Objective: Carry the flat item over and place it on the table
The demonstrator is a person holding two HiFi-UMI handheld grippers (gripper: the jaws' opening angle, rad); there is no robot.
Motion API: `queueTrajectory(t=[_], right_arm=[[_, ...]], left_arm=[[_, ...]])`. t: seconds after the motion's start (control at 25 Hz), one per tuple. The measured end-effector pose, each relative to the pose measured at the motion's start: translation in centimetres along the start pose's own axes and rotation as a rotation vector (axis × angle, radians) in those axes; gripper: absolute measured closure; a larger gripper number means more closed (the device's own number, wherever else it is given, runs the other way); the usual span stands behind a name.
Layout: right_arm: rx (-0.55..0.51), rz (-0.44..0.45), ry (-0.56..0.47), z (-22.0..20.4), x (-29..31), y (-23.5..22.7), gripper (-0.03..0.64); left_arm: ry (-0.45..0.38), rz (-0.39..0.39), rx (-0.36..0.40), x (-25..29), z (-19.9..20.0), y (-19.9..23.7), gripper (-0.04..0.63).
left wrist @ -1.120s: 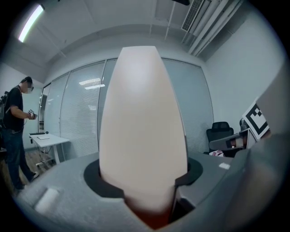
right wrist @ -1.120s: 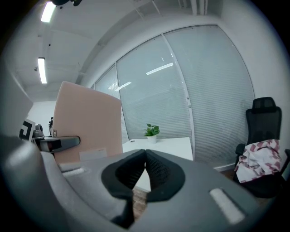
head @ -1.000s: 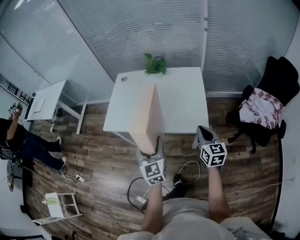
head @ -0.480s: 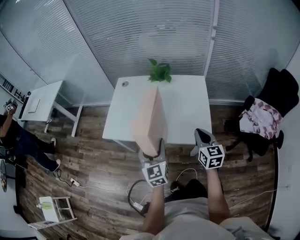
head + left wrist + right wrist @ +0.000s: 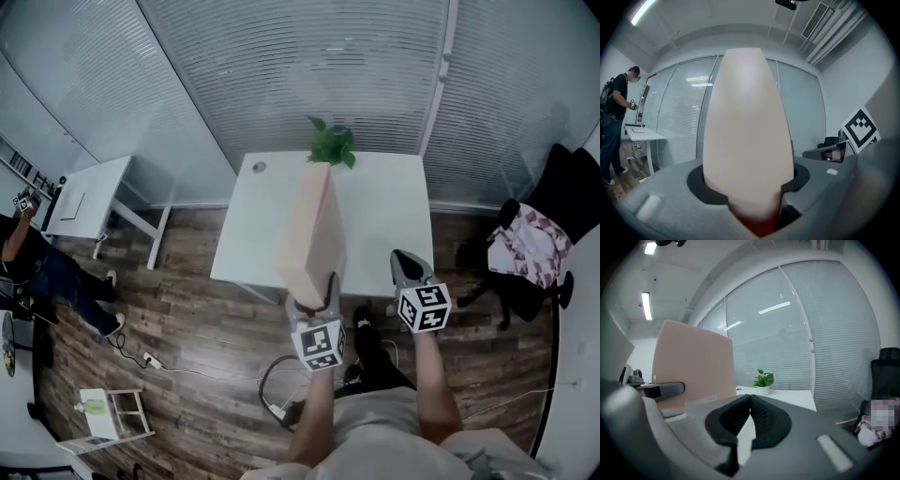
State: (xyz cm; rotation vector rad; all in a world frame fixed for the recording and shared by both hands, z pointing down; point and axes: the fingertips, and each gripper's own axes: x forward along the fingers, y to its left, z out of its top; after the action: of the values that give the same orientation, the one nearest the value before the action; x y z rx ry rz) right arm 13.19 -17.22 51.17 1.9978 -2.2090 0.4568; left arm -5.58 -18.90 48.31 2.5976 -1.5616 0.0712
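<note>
Room with a wood-plank floor (image 5: 178,309) and glass partition walls (image 5: 309,66) hung with closed slatted blinds; a white table (image 5: 389,211) stood against the partition and bore a potted plant (image 5: 330,145) at its far edge. A smaller white desk (image 5: 94,192) stood at the head view's left near a person (image 5: 37,272), a black office chair (image 5: 572,178) draped with patterned cloth (image 5: 527,246) stood at its right, and strip lights (image 5: 646,305) shone on the white ceiling
</note>
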Motion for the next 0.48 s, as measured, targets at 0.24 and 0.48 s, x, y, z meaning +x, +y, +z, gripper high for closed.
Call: queueTrajectory(t=[0.24,0.48], right_arm=[[0.017,0.026,-0.013,1.5,3.0,0.2,0.615],[-0.018,0.095,0.008,1.4,6.1,2.0,0.615]], left_arm=[[0.004,0.024,-0.010,1.5,0.4,1.6,0.315],[0.013,0.038,-0.077,3.8,-0.4,2.8,0.316]])
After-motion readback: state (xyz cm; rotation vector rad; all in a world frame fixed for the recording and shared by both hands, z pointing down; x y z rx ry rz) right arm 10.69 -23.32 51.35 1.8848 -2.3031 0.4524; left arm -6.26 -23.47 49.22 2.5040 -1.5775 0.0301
